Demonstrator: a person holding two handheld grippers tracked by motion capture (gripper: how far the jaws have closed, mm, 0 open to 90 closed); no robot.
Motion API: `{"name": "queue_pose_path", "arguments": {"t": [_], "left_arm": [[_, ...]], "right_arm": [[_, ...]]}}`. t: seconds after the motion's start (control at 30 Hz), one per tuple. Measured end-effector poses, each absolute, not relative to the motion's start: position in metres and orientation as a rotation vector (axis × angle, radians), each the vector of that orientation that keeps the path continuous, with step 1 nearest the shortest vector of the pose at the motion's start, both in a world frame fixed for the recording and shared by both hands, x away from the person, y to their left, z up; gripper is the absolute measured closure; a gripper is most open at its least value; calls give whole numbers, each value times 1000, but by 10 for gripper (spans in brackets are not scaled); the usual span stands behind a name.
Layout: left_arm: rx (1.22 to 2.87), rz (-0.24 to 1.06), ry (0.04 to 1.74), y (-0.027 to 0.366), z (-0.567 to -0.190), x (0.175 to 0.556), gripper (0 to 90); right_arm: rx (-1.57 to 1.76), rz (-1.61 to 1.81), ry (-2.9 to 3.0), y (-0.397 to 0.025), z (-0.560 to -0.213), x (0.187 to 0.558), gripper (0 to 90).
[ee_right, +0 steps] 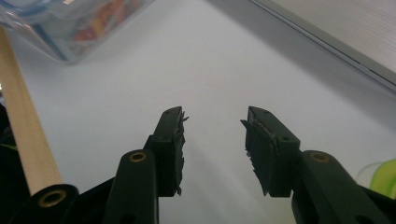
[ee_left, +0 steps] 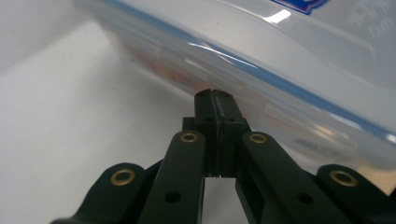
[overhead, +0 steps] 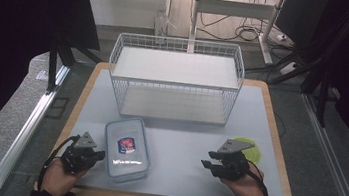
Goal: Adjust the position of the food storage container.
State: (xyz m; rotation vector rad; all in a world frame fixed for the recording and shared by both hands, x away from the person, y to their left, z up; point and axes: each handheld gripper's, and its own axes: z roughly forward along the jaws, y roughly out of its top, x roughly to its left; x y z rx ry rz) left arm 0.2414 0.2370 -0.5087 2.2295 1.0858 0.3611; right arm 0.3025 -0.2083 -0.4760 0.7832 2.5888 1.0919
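A clear plastic food box with a blue-rimmed lid and a red and blue label lies on the grey mat, front left. My left gripper sits just left of it, shut with nothing between the jaws. In the left gripper view the closed tips rest against the box's side wall. My right gripper is at the front right, open and empty; its jaws hover over bare mat. The box appears far off in the right gripper view.
A white wire two-shelf rack stands at the back middle of the mat. A flat yellow-green disc lies behind the right gripper. The wooden table edge frames the mat; floor and cables lie beyond.
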Motion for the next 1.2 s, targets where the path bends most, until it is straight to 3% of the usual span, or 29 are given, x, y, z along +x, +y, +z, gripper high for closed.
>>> {"name": "queue_pose_path", "arguments": {"t": [0.67, 0.87, 1.1, 1.2], "left_arm": [[2286, 155, 710, 127, -506, 240, 892], [2241, 246, 819, 169, -496, 249, 880], [2064, 376, 1148, 243, -505, 288, 888], [2044, 344, 1159, 246, -510, 303, 888]], "right_arm": [[744, 1113, 2613, -195, -476, 282, 610], [737, 1158, 2616, -192, -477, 280, 682], [705, 1152, 2653, -185, -482, 279, 770], [698, 1148, 2684, -180, -488, 280, 801]]}}
